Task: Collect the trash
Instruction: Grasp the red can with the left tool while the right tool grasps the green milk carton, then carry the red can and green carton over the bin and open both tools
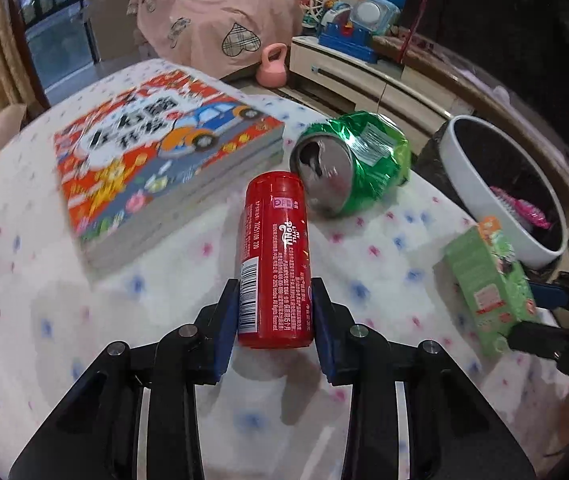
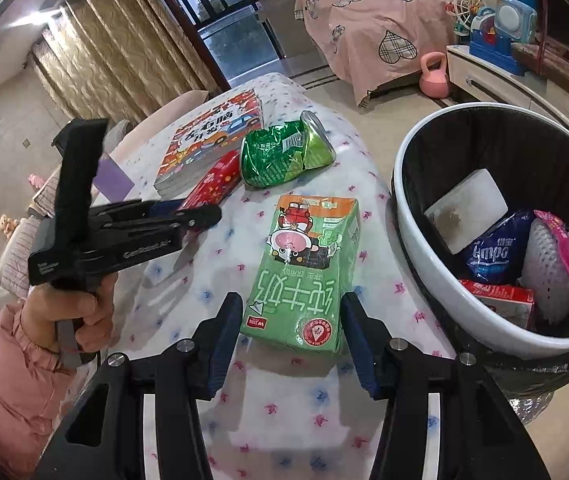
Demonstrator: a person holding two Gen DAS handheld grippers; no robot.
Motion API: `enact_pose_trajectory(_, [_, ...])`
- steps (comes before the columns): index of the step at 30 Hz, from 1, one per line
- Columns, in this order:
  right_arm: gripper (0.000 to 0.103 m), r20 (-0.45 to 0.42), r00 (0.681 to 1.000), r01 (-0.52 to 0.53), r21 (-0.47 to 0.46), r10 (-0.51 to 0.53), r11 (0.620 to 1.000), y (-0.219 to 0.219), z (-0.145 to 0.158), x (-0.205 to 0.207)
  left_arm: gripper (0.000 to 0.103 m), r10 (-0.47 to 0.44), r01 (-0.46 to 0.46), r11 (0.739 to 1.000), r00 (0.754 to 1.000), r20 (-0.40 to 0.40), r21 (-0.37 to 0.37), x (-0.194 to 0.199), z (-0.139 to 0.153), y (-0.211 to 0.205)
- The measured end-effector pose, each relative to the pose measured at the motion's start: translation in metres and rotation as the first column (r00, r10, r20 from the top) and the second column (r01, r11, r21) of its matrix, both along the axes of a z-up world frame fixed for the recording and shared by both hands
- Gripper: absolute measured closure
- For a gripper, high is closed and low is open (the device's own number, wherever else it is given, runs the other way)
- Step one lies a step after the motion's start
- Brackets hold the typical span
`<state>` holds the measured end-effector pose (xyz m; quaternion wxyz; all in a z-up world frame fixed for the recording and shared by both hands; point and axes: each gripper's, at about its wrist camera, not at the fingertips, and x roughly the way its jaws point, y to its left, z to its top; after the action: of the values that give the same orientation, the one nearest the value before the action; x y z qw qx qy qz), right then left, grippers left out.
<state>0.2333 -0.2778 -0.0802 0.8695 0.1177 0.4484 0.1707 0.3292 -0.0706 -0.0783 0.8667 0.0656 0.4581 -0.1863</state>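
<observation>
My left gripper [image 1: 275, 300] is shut on a red can [image 1: 275, 256] lying on the dotted tablecloth; the can also shows in the right wrist view [image 2: 214, 182]. A crushed green can [image 1: 358, 160] lies just beyond it and shows in the right wrist view too [image 2: 284, 156]. My right gripper [image 2: 292, 320] is open, its fingers on either side of a green milk carton [image 2: 304, 268] without touching it. The carton also shows in the left wrist view [image 1: 488, 284]. A white-rimmed trash bin [image 2: 416, 216] with a black liner stands to the right of the table and holds several wrappers.
A stack of colourful picture books [image 1: 156, 160] lies at the table's far left. A purple block [image 2: 114, 178] sits beyond the left gripper. A pink covered sofa [image 1: 220, 12], a pink kettlebell [image 1: 272, 66] and a low cabinet with toys [image 1: 364, 76] stand behind the table.
</observation>
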Motion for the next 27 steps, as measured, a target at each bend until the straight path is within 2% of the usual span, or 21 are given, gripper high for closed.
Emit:
enact_pose_trajectory(4, [0.052, 0.008, 1.0, -0.006, 0.018, 0.006, 1.0, -0.002, 0.003, -0.007, 0.07, 0.037, -0.04, 0.993, 0.999, -0.028, -0.11, -0.03, 0.003, 0.014])
enact_pose_trajectory(8, [0.052, 0.011, 1.0, -0.004, 0.034, 0.003, 0.999, -0.007, 0.005, -0.015, 0.071, 0.063, -0.071, 0.974, 0.997, -0.044, -0.216, -0.069, 0.007, 0.018])
enact_pose_trajectory(14, [0.052, 0.023, 1.0, -0.012, 0.041, 0.011, 0.999, -0.01, 0.01, -0.028, 0.071, 0.081, -0.093, 0.948, 0.995, -0.051, -0.303, -0.103, 0.015, 0.009])
enact_pose_trajectory(20, [0.052, 0.058, 0.998, 0.005, 0.054, -0.008, 0.999, -0.026, 0.025, -0.044, 0.071, 0.076, -0.082, 0.945, 0.997, -0.031, -0.317, -0.115, 0.028, -0.016])
enact_pose_trajectory(27, [0.052, 0.093, 0.994, 0.048, 0.076, -0.055, 0.996, -0.055, 0.039, -0.057, 0.071, 0.044, -0.045, 0.957, 0.999, -0.01, -0.287, -0.123, 0.035, -0.049])
